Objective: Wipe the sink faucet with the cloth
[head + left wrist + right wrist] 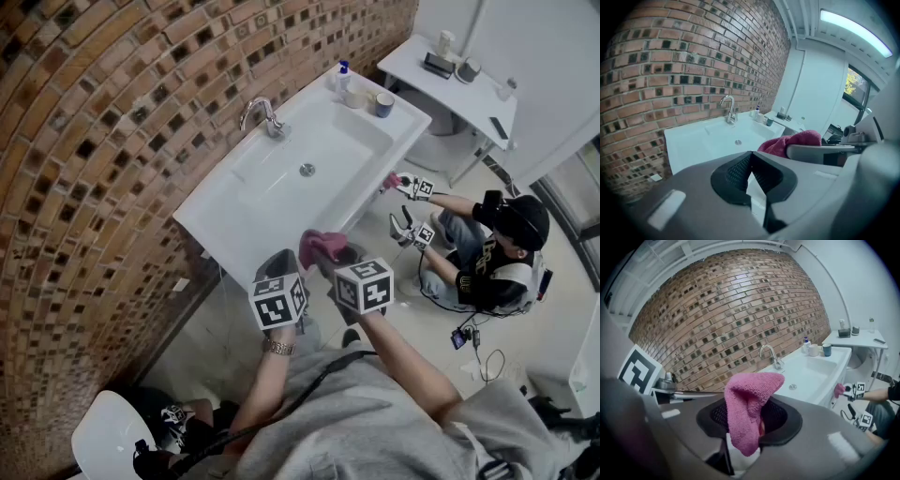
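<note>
A chrome faucet (262, 115) stands at the back of a white sink (281, 202) against the brick wall; it also shows in the left gripper view (728, 108) and the right gripper view (770, 356). My right gripper (326, 251) is shut on a pink cloth (747, 406), held in front of the sink's near edge; the cloth (322, 246) bunches above the jaws. Beside it my left gripper (281, 265) is shut with nothing between its jaws (749, 176). Both grippers are well short of the faucet.
Bottles and cups (361, 92) stand on the sink's far right corner. A white side table (459, 80) with small items lies beyond. A person (492, 253) sits on the floor to the right holding two more grippers, one with a pink cloth (392, 180).
</note>
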Motion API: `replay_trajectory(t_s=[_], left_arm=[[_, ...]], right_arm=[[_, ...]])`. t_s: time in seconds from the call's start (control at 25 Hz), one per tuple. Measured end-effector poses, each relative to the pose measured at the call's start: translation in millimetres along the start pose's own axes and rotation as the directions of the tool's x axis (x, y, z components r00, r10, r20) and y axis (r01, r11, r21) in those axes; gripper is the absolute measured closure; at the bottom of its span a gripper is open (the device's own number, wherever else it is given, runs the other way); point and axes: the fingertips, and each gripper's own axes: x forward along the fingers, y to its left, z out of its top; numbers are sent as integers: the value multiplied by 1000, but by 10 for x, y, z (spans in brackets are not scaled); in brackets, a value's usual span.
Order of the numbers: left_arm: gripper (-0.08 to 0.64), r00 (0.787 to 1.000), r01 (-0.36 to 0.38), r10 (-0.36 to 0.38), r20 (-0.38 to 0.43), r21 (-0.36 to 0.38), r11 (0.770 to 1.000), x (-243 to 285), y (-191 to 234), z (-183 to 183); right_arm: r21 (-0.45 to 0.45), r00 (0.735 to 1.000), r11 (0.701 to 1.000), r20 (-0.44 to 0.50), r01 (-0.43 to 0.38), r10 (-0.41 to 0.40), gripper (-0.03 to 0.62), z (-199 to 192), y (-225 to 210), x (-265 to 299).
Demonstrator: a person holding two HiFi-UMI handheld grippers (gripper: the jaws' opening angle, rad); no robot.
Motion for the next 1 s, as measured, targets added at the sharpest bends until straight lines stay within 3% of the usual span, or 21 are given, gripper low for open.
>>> replay_trajectory(t_s=[0.12, 0.36, 0.56, 0.76, 0.88, 1.0], left_arm=[[546, 1000, 13, -13, 19, -9, 1000, 78, 266, 319], [546, 998, 65, -65, -21, -28, 997, 312, 573, 533], [546, 996, 52, -55, -73, -44, 998, 441, 788, 412], [546, 998, -38, 37, -43, -46, 998, 532, 1284, 875], [546, 994, -104, 102, -32, -76, 992, 554, 1509, 1071], [545, 994, -107, 105, -37, -64, 992, 660, 1523, 1168]], right_arm=[[-26, 997, 1000, 74, -8, 10, 454, 372, 122, 226], [151, 954, 988, 297, -11, -35, 459, 1185, -173, 689], [160, 963, 984, 269, -72, 27, 457, 1531, -390, 1719], [117, 974, 992, 227, -46, 18, 456, 2109, -802, 2945], [100, 985, 995, 174, -29, 11, 456, 2182, -936, 3483], [110, 981, 993, 191, -51, 29, 456, 2164, -979, 3718]])
